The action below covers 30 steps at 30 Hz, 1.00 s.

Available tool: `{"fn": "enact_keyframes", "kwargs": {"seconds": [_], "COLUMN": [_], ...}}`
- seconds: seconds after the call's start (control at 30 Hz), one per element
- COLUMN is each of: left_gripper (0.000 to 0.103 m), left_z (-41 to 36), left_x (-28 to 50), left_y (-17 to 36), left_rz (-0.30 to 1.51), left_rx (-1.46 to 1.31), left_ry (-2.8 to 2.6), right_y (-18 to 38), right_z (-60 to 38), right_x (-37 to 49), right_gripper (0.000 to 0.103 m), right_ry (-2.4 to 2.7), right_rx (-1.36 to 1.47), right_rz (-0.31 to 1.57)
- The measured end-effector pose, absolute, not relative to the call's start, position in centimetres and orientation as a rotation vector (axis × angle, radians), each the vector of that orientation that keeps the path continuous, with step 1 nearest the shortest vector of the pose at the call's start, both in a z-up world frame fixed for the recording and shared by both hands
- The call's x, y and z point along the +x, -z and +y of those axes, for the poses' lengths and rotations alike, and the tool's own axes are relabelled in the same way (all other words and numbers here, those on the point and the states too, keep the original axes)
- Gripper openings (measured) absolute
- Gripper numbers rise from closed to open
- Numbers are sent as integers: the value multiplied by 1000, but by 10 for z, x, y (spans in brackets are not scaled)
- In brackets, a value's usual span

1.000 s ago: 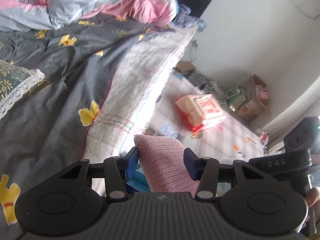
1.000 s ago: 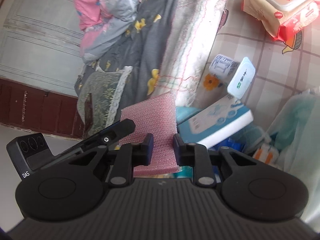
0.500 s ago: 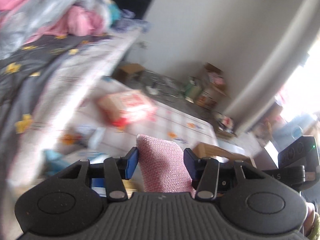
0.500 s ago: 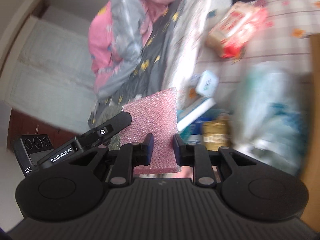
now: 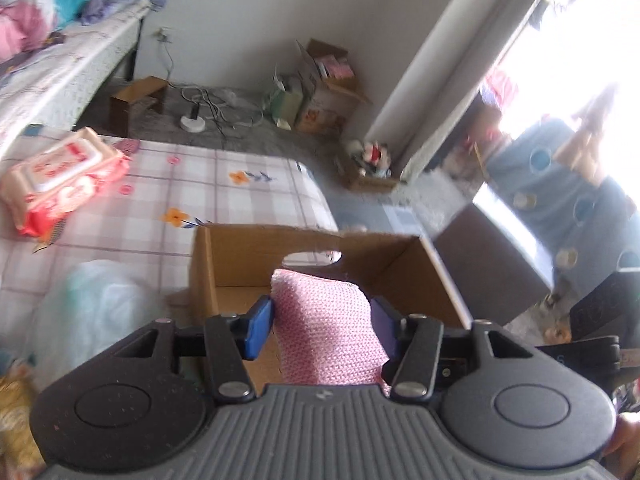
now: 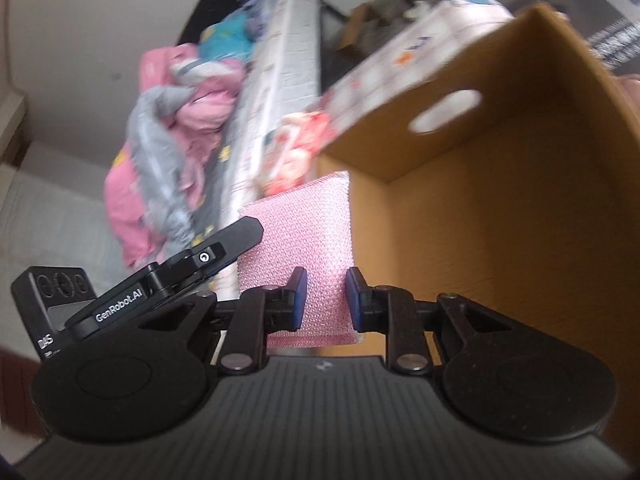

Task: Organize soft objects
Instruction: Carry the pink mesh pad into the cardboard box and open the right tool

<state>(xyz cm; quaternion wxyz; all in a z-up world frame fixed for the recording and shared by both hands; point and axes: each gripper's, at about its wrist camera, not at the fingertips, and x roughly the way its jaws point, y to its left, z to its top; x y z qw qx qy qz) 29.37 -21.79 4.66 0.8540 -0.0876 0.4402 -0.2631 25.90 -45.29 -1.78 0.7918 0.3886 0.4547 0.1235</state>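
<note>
- Sponge [image 5: 328, 332], pink and knit-textured, sat between the opening jaws of the left gripper [image 5: 322, 326], pads touching it
- Right gripper [image 6: 326, 300] pinched its flat edge above the cardboard box [image 6: 500, 208]

Right claw [image 6: 326, 300] clamped on pink sponge [image 6: 300, 240], just left of open cardboard box [image 6: 500, 208]. Left claw [image 6: 192, 268] left of sponge. Wet-wipe pack [image 6: 296, 148] beyond box's left corner.
</note>
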Motion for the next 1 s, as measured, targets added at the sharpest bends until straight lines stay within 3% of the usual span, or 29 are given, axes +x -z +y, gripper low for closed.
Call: {"fn": "enact_keyframes", "kwargs": {"seconds": [0.17,0.33,0.6,1.0], "left_gripper": [59,64,70,71], "left_z": [-232,-201,-129,-34], "left_x": [308,299,266,199], "left_y": [-23,-38,-69,-55], "left_rz": [942,921,868,869], "left_rx": [-111,-143,-180,-169], "left_ry": [483,483,446,343], "right_y": [74,117,119,124], "right_z": [-467,-463,-439,-404], "right_x": [296,317,335,365], "right_gripper": [22,22,25,21], "right_ry": [-167,-82,-66,-61], "right_rx": [775,744,680,591], "right_rz": [1065,1150,1165,1150]}}
